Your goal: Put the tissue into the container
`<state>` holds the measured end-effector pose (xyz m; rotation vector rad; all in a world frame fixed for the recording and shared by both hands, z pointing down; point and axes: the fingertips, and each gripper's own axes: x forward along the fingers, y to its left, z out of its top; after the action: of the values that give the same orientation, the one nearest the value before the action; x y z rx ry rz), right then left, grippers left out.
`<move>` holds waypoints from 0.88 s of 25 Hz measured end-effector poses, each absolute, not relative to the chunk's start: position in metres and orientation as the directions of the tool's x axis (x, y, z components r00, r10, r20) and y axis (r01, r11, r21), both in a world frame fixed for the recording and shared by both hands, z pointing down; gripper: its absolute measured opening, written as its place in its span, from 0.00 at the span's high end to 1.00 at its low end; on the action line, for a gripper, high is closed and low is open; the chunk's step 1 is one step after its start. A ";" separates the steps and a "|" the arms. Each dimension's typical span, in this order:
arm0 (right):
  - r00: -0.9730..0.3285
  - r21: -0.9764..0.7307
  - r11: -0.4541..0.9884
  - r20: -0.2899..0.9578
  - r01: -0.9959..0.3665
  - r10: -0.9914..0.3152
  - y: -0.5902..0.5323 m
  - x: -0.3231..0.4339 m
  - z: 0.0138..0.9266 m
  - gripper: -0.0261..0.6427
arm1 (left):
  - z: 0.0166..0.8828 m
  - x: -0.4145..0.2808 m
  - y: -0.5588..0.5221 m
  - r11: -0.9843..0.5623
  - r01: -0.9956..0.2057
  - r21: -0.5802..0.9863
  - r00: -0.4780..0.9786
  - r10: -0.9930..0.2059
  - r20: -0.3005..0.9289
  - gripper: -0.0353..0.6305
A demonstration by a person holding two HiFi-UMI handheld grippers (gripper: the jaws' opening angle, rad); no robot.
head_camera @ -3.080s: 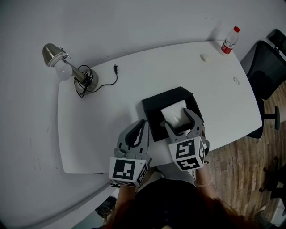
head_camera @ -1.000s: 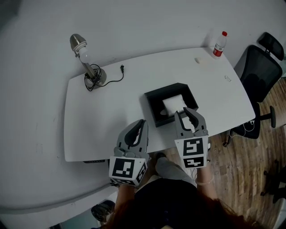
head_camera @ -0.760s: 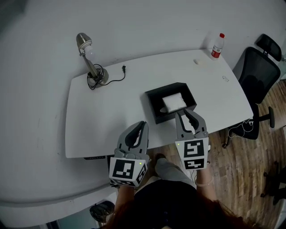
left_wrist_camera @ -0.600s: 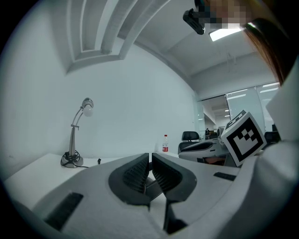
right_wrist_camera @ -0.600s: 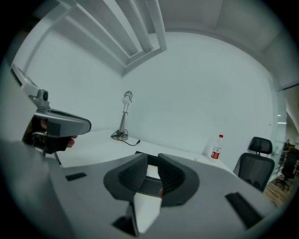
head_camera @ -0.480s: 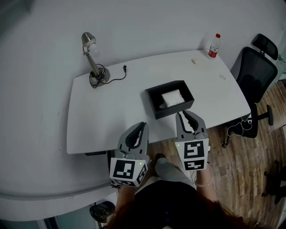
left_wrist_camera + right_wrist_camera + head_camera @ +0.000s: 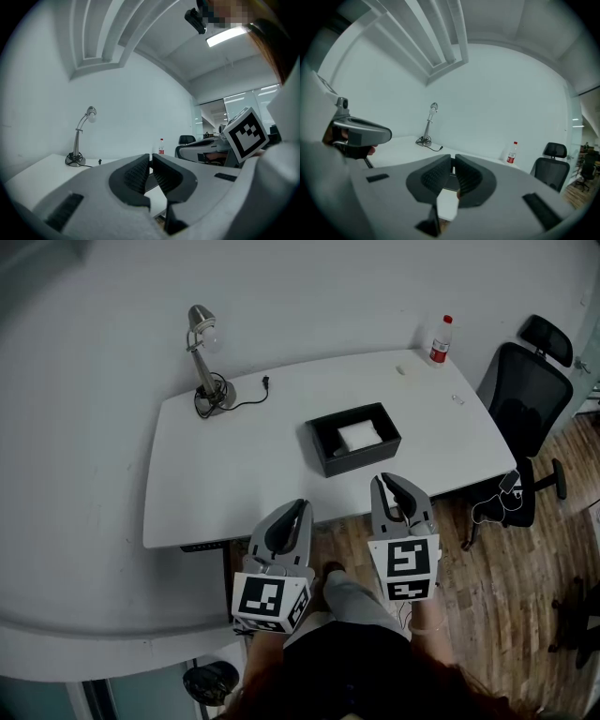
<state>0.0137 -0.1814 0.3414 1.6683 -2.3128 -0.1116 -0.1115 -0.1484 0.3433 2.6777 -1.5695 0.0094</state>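
Left gripper (image 7: 299,506) and right gripper (image 7: 381,481), both empty, were closed, the right's jaws having just closed; mid-frame, one white folded tissue (image 7: 359,436) lay in one black container (image 7: 364,457).

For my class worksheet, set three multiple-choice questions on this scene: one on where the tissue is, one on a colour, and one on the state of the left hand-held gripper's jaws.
1. Where does the white tissue lie?
A. inside the black container
B. beside it
C. beneath it

2. What colour is the cap of the bottle?
A. blue
B. red
C. green

3. How do the jaws of the left hand-held gripper stand?
A. wide apart
B. clamped on the tissue
C. close together with nothing between them

Answers:
1 A: the head view shows the tissue within the container's walls.
2 B: the cap is red in every view.
3 C: the left gripper view shows the pads almost meeting, with nothing between them.
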 end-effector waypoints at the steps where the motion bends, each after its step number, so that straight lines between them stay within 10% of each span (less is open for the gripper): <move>1: -0.290 0.228 0.327 0.182 -0.917 -0.940 -0.177 0.013 0.340 0.89 | 0.343 -0.112 -0.144 -0.488 -0.872 0.031 0.488 -0.872 0.021 0.89; 22: -0.360 0.192 0.383 0.143 -0.904 -0.922 -0.117 0.004 0.327 0.93 | 0.340 -0.109 -0.102 -0.506 -0.861 0.050 0.506 -0.862 -0.012 0.89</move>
<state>0.0042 -0.1170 0.3268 1.6253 -2.4152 -0.1164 -0.1088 -0.1019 0.3397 2.6941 -1.5414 -0.0544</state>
